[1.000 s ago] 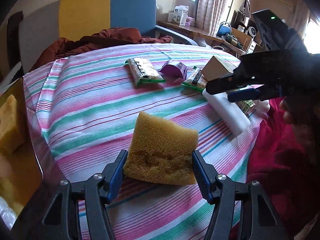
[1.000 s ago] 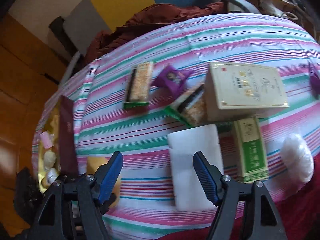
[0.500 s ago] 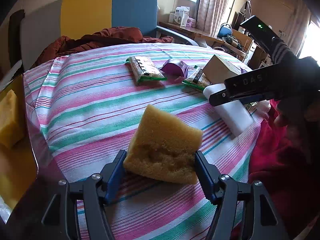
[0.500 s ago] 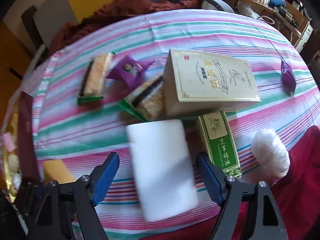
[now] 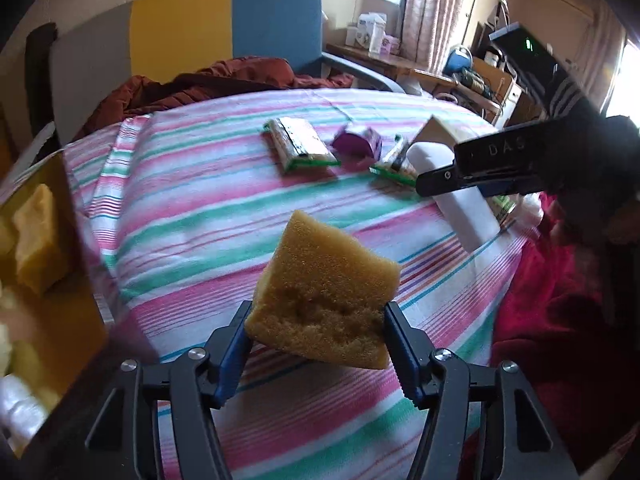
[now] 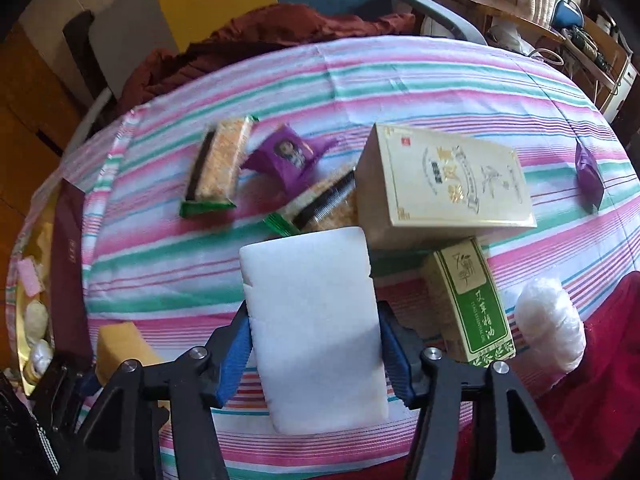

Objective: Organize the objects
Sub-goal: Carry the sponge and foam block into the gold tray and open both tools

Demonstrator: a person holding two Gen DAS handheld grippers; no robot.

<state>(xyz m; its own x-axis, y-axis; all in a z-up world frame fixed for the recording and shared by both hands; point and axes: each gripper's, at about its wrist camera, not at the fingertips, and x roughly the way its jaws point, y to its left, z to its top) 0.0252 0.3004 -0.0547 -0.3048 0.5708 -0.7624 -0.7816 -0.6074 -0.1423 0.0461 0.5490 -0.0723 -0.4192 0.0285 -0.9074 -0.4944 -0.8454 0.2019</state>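
Note:
My left gripper holds a yellow sponge tilted just above the striped tablecloth. Its jaws are closing, and both blue pads press into the sponge's lower corners. My right gripper points down over a white foam block near the table's front edge. Those jaws are closing too, with the pads against the block's long sides. The left wrist view shows that block under the right gripper at the right.
Behind the white block lie a cream box, a green box, two snack bars, purple packets and a white wrapped ball. A gold-lined box stands left, another sponge inside. Red cloth drapes the front right.
The right gripper came down over the white block and its jaws narrowed from wide apart onto the block's sides. The yellow sponge has tilted a little in the left jaws.

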